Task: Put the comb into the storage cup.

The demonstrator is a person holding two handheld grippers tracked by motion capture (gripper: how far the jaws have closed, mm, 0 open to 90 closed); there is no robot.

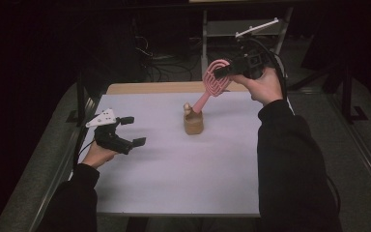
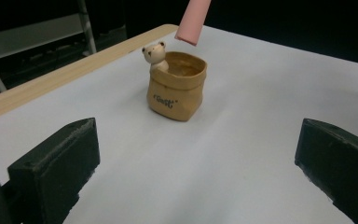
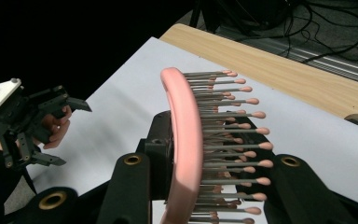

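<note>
High view: right tool [image 1: 228,71] pinches the head of a pink brush [image 1: 216,81], held up past the far right of the table [image 1: 174,164]. Handle slants down-left, its end just above a tan pot [image 1: 193,123] standing mid-table, a little bear on its rim. Left tool [image 1: 128,130] hovers spread and empty near the left edge. Likely step: drop the handle into the pot. To do it well, tip the brush more upright, centre the handle end over the opening, clear of the bear, lower slowly, and let go only once the handle rests inside; the pot looks light and could tip, so the left tool could steady it.

Left gripper view: jaws wide apart, nothing between. It shows what the high view hides: the pot's open mouth, lettering on the front, the bear [image 2: 154,55] at the far-left rim, and the handle end [image 2: 192,22] hanging above the rim, not yet inside.

Right gripper view: jaws pressed on the brush head edge-on, bristles [image 3: 228,144] pointing right. Grip detail is clear here; the left tool sits far off, spread.
</note>
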